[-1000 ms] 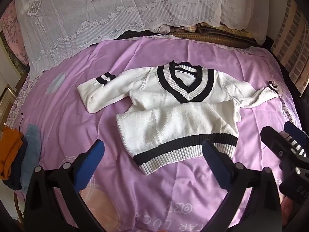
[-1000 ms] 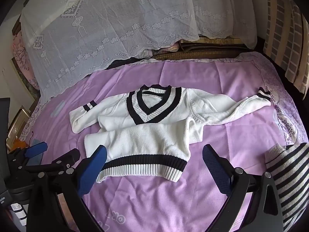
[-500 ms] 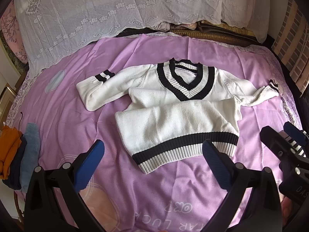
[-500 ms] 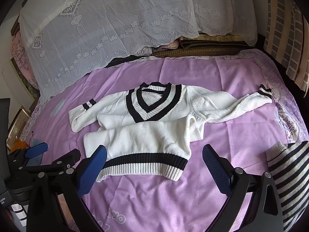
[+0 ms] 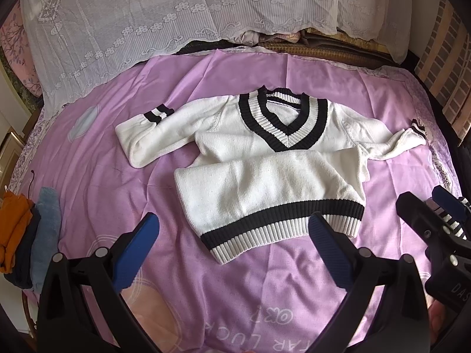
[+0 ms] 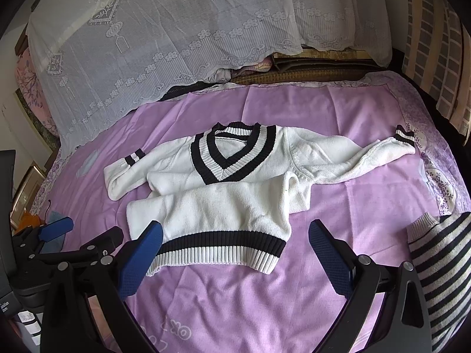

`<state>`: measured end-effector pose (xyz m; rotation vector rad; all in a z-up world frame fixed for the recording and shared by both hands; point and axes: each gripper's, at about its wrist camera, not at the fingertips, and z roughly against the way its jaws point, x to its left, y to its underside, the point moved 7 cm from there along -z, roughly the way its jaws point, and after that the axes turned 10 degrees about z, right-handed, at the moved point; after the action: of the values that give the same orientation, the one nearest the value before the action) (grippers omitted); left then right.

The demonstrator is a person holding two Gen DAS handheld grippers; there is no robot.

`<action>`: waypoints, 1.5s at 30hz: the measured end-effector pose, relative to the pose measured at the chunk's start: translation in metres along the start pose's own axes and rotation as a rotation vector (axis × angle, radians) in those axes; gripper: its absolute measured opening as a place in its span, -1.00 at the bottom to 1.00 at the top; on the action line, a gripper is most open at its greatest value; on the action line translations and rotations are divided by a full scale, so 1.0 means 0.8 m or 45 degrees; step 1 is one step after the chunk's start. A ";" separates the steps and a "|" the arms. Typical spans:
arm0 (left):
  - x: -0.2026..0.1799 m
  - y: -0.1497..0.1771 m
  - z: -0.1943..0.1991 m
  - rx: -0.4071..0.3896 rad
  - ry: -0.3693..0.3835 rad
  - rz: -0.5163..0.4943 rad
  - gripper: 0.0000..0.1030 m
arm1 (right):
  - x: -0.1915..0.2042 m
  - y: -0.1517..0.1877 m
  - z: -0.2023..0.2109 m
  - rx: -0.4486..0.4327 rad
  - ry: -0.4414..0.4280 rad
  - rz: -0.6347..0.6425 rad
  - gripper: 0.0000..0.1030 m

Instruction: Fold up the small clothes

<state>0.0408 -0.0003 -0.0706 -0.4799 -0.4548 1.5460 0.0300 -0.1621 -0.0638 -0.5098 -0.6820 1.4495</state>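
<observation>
Two grippers, left gripper (image 5: 232,245) and right gripper (image 6: 235,248), hovering wide open, empty, near the bed's front edge. White sweater (image 5: 265,173) mid-bedspread (image 5: 97,176), hem doubled up, sleeves splayed. Risk: pinching one knit layer only, dragging that fold askew.

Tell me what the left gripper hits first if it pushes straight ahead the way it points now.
Probably the white sweater: its black-and-white hem band lies right ahead, between the open fingers of the left gripper. How far above the purple bedsheet the gripper is, I cannot tell.
</observation>
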 end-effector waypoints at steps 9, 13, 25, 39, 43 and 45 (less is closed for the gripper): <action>-0.002 0.002 -0.003 0.005 -0.002 -0.002 0.92 | 0.000 0.001 -0.001 0.002 -0.001 -0.001 0.93; -0.002 0.001 -0.003 0.006 0.000 -0.001 0.92 | 0.001 0.003 -0.003 0.006 -0.002 -0.003 0.93; -0.002 0.002 -0.004 0.010 0.000 0.000 0.92 | 0.001 0.002 -0.004 0.009 -0.004 -0.003 0.93; -0.005 0.009 -0.006 0.017 0.000 0.001 0.92 | 0.001 0.007 -0.007 0.015 -0.006 -0.006 0.93; -0.005 0.010 -0.006 0.020 0.001 0.002 0.92 | 0.002 0.008 -0.008 0.018 -0.006 -0.007 0.93; -0.007 0.015 -0.007 0.023 0.001 0.003 0.92 | 0.003 0.011 -0.010 0.018 -0.007 -0.009 0.93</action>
<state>0.0345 -0.0063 -0.0818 -0.4671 -0.4396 1.5508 0.0291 -0.1582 -0.0751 -0.4922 -0.6764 1.4487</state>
